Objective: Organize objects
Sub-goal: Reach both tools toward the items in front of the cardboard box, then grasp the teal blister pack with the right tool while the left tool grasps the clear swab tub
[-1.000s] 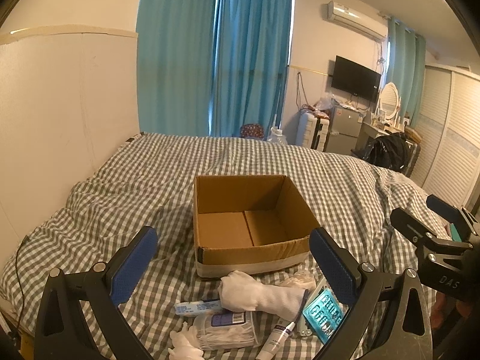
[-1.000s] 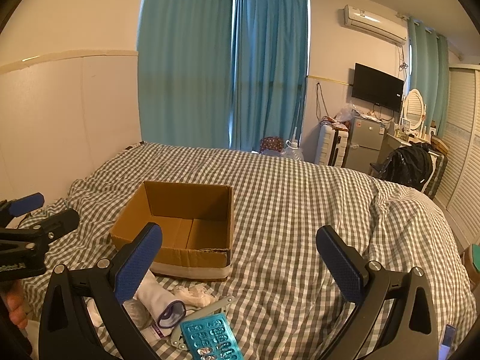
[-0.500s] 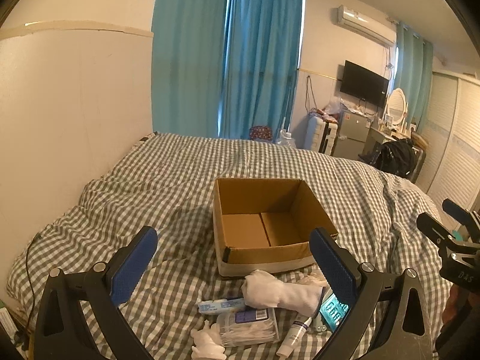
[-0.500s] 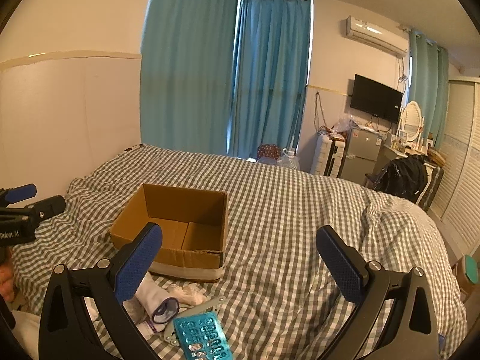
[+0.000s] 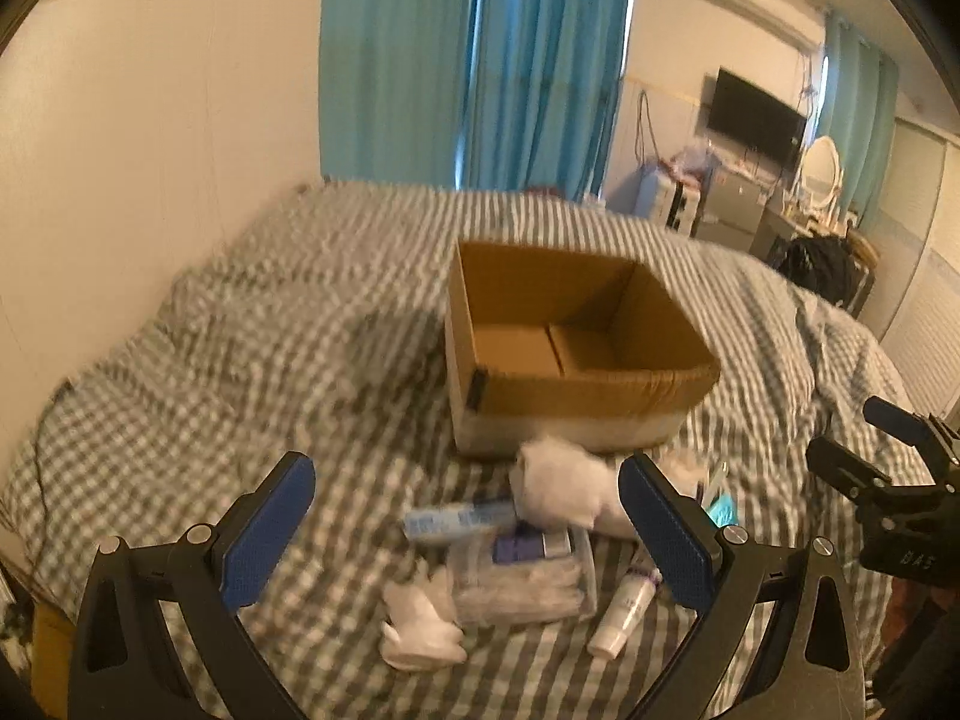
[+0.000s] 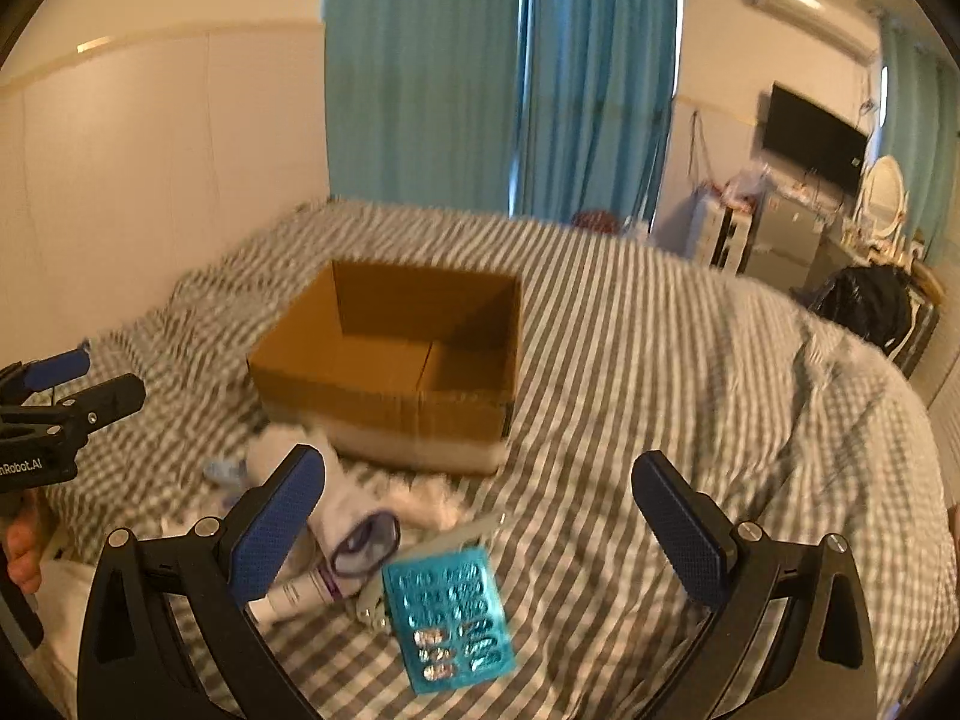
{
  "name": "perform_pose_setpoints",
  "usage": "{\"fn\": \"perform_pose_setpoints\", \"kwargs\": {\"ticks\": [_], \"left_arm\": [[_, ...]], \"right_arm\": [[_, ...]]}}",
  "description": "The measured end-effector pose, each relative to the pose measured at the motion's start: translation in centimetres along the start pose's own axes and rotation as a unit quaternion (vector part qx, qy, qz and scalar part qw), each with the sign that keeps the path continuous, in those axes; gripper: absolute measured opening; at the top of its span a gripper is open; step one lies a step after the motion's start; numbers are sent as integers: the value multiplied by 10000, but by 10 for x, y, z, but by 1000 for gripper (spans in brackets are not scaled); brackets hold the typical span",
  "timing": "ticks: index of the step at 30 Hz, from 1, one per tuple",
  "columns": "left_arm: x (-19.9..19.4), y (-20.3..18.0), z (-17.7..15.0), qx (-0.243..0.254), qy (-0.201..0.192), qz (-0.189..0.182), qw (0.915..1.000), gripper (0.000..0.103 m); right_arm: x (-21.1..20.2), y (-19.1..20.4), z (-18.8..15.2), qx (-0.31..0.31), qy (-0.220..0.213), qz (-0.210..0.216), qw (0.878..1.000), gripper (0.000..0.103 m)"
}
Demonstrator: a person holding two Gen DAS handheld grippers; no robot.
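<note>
Both sets of fingers spread wide, holding nothing: left gripper [image 5: 465,531], right gripper [image 6: 480,519]. Clutter heaped on bed [image 6: 660,360] just in front of empty cardboard box [image 6: 390,354]. Best start with blister pack [image 6: 450,618]: flat, so pinch by an edge, then drop into box.

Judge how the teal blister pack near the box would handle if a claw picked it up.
The teal blister pack looks thin and flat, so probably light and slightly bendy. It lies nearly flush on the soft checked bedding, so getting a finger under its edge may be awkward. Its foil face could be slippery.
</note>
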State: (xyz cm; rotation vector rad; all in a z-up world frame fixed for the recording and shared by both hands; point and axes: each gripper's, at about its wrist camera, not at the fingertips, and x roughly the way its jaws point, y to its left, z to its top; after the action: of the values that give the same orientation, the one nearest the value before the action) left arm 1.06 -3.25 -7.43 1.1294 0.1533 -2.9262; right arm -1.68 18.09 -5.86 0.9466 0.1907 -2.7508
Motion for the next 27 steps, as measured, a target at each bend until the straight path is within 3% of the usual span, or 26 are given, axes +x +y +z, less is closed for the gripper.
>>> {"fn": "perform_pose_setpoints", "kwargs": {"ticks": [4,10,14,18,20,24,27], "left_arm": [[20,-6,-13,110,416,-131,9990,103],[49,-16,-32,230,916,-333,9950,103],[63,-20,-40,217,1122,-473,9923,103],[74,-19,-44,60,1244,-667,9900,103],[79,-20,-45,21,1300,-704,9890,103],[93,-20,-50,-7,1444,-644,9874,103],[106,-19,-56,-91,1502,-752,9857,103]], "right_arm": [[22,1,-20,-64,366,-109,9992,103],[58,1,-52,-13,1085,120,9940,103],[73,3,-65,-21,1381,367,9897,103],[88,7,-80,-202,1528,296,9876,103],[96,8,-85,-295,1607,199,9864,100],[102,1,-87,-95,1698,388,9847,96],[102,-1,-86,-44,1665,565,9844,79]]}}
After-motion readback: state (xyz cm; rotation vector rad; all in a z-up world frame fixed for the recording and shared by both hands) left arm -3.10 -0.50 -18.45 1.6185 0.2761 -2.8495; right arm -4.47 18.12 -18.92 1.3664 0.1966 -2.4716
